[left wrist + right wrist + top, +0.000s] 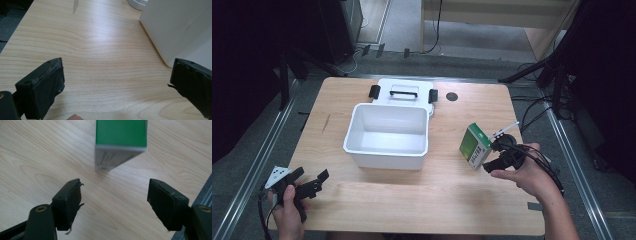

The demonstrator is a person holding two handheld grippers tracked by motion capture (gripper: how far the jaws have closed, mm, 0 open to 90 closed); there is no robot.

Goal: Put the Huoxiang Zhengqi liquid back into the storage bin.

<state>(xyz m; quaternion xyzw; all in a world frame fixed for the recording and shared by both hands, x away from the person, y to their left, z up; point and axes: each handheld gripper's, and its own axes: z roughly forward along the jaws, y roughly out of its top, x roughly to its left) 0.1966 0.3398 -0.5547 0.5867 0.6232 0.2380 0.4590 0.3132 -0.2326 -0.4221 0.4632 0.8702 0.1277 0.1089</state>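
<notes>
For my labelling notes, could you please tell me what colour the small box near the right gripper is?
Green with a white side; the box shows best in the right gripper view.

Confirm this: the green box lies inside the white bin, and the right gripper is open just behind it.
Not quite. The green box stands on the table, right of the white bin, as the high view shows. The right gripper is indeed open behind it.

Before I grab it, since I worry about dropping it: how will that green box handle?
The green box looks like thin card, so probably light and crushable. It stands on a narrow end, so a nudge may tip it. Flat sides should grip well.
</notes>
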